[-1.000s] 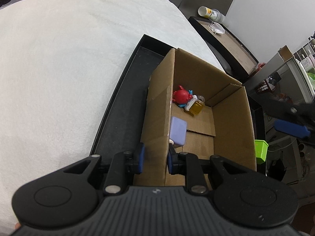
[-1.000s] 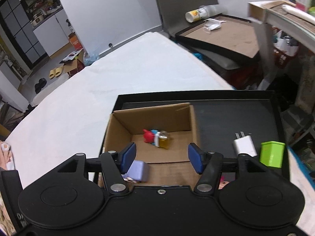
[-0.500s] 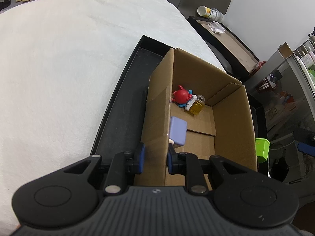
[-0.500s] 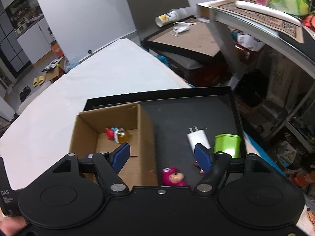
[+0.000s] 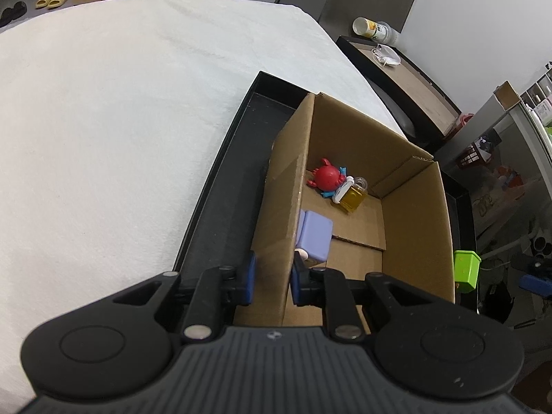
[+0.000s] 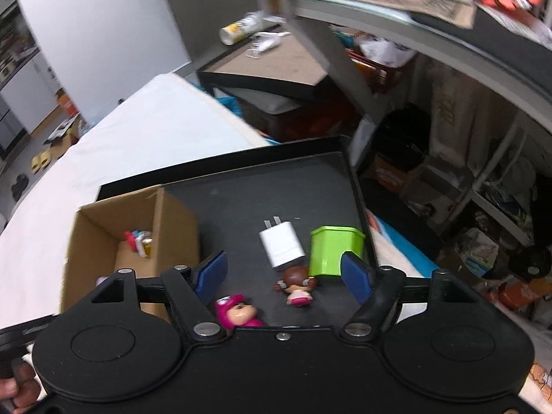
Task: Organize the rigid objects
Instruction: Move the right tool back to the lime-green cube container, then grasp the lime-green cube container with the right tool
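Note:
My left gripper [image 5: 270, 277] is shut on the near left wall of the open cardboard box [image 5: 414, 227], one pad on each side of it. Inside the box lie a red crab toy [image 5: 327, 176], a small yellow bottle [image 5: 352, 197] and a lavender block [image 5: 314, 234]. My right gripper [image 6: 283, 272] stands open above the black tray [image 6: 262, 186], right of the box [image 6: 176, 220], with nothing pressed between its pads. Below it lie a white charger [image 6: 281, 245], a brown-haired doll [image 6: 297, 284], a pink figure [image 6: 238, 312] and a green box [image 6: 336, 252].
The tray [image 5: 220, 220] lies on a white cloth-covered surface [image 5: 120, 120]. Beyond its right edge stand cluttered shelves [image 6: 483, 179] and a low dark table [image 6: 276, 65] with a bottle. A hand [image 6: 17, 383] shows at the lower left of the right wrist view.
My right gripper has swung right, from over the box to over the toys on the tray, and its jaws stand a little wider. The left gripper keeps its grip on the box wall.

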The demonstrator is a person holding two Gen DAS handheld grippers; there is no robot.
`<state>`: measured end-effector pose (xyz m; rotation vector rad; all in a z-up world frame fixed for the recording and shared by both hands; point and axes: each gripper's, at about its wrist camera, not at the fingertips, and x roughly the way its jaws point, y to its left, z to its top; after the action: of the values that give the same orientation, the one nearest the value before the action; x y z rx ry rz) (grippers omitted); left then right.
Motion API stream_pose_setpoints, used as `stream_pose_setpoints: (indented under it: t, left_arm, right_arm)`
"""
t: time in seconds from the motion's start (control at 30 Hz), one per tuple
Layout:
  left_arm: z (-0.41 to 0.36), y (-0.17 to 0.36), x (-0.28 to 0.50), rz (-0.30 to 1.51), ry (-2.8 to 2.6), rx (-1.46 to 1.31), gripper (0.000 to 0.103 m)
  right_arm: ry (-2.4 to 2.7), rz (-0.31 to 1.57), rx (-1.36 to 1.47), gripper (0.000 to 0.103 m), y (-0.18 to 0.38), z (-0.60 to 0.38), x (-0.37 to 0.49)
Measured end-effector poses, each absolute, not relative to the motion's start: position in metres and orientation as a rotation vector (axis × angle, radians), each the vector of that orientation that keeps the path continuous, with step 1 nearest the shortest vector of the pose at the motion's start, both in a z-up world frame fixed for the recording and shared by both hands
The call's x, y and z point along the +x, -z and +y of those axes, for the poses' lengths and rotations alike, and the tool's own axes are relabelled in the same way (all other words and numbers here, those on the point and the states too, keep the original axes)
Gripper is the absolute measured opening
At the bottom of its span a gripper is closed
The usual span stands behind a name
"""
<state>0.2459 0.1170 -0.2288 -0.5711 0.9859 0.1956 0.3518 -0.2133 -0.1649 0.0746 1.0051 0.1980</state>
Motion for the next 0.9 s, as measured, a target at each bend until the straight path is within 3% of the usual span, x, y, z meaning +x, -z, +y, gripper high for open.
stream_pose_setpoints:
  t: [0.2,0.33,0.9]
  left_arm:
    - [0.116,0.228,0.246,0.987,-0.198,-0.57,0.019]
    - [0.115,0.228,0.247,0.989,-0.203,-0.567,0.019]
    - [0.117,0.228,0.248,0.992,-0.211,-0.553,0.019]
  right_arm:
    - [-0.147,1.022,0.158,0.064,0.193,-0.24,0.361]
    - [-0.129,1.05,0.201,0.051,0.208,-0.251,0.365]
    - [-0.116,1.109,0.314,0.05,0.243,-0.264,0.399]
